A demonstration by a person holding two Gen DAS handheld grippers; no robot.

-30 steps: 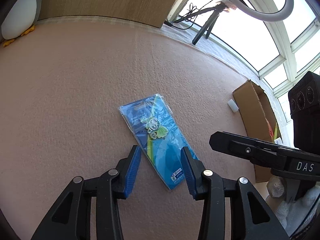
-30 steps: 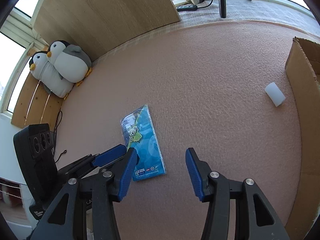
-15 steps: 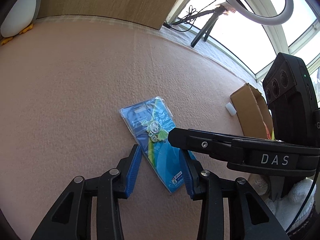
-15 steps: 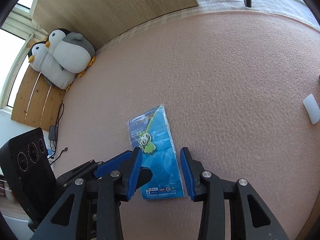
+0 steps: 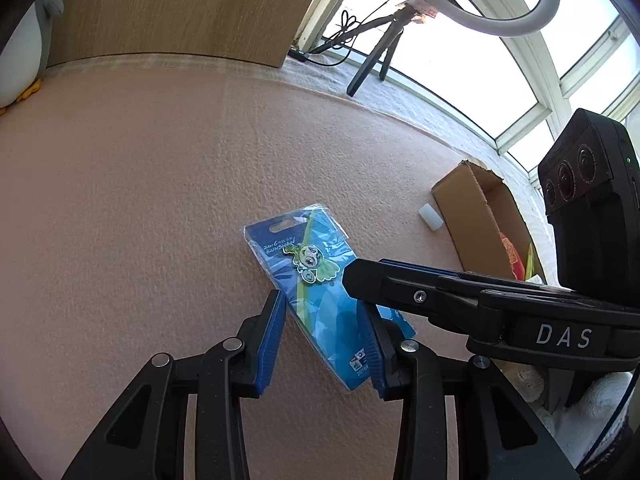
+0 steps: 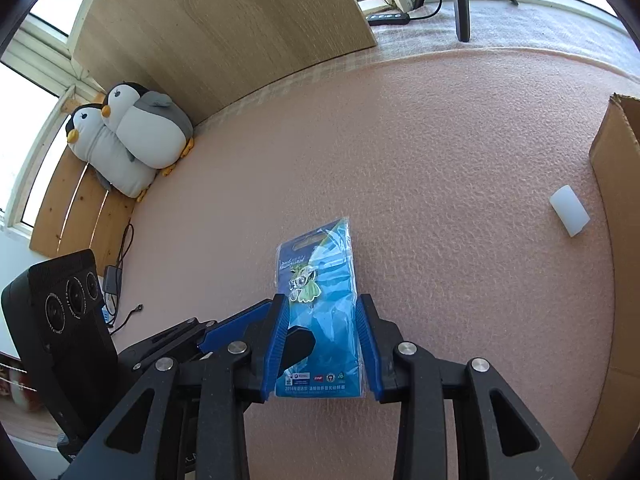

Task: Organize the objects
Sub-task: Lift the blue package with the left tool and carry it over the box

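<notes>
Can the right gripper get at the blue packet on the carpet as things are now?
Probably yes. The right gripper is open with its fingers on either side of the blue packet, which lies flat on the carpet. The left gripper crowds the same spot and could interfere.

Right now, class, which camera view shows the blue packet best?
The right wrist view: the blue packet lies almost whole between the open right tool. In the left wrist view, the right tool crosses over the packet's middle.
</notes>
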